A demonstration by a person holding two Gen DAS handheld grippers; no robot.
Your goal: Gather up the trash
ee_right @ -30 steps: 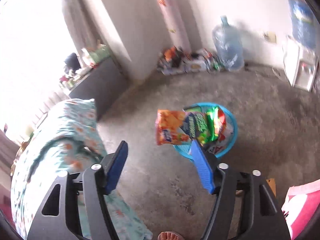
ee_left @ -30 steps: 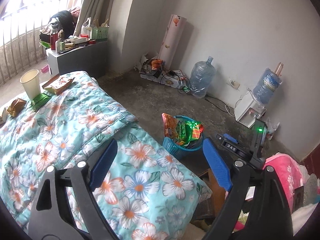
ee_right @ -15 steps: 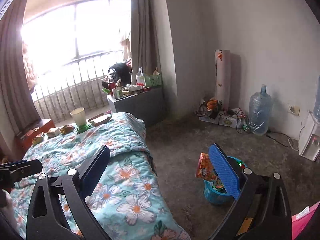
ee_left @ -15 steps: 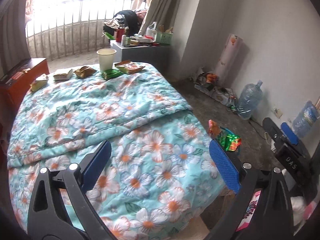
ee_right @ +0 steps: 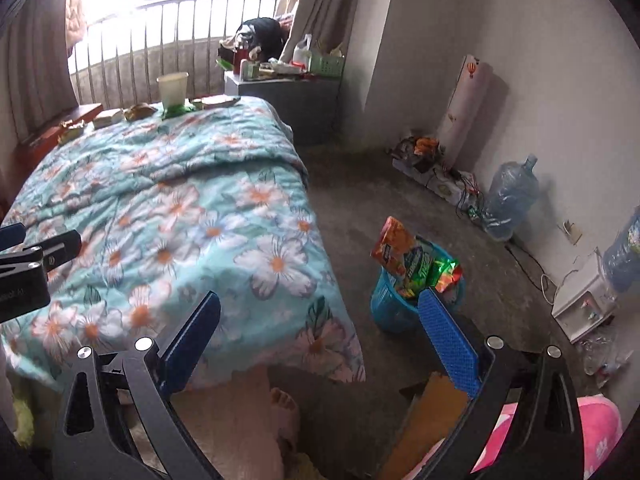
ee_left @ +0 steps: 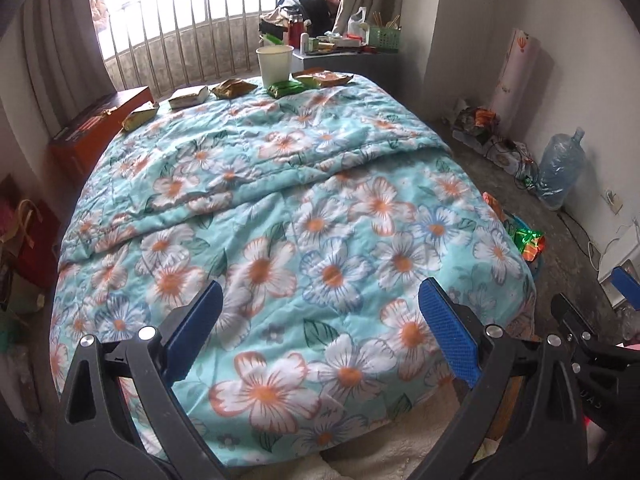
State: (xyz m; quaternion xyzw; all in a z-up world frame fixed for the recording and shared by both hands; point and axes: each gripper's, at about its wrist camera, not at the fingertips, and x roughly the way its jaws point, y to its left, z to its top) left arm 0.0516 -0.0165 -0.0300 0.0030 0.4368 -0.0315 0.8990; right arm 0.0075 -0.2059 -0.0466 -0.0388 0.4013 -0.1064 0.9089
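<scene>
A second ago both cameras looked down toward the blue basket [ee_right: 404,304] stuffed with snack wrappers; now both have swung up over the bed, and the jaws of each gripper have just been opening, with nothing between them. The left gripper [ee_left: 324,332] hangs wide open above the floral quilt [ee_left: 280,208]; the right gripper [ee_right: 320,332] is equally wide open over the quilt's near corner and the floor.

Only the right wrist view shows the basket whole, on the floor beside the bed, just beyond the right jaw's blue pad; the left view catches merely its wrappers past the quilt's edge.

The remaining trash lies at the bed's far end, well apart from both jaws: a paper cup [ee_left: 275,66], a green packet [ee_left: 285,89], and several wrappers [ee_left: 234,88] in a row.
</scene>
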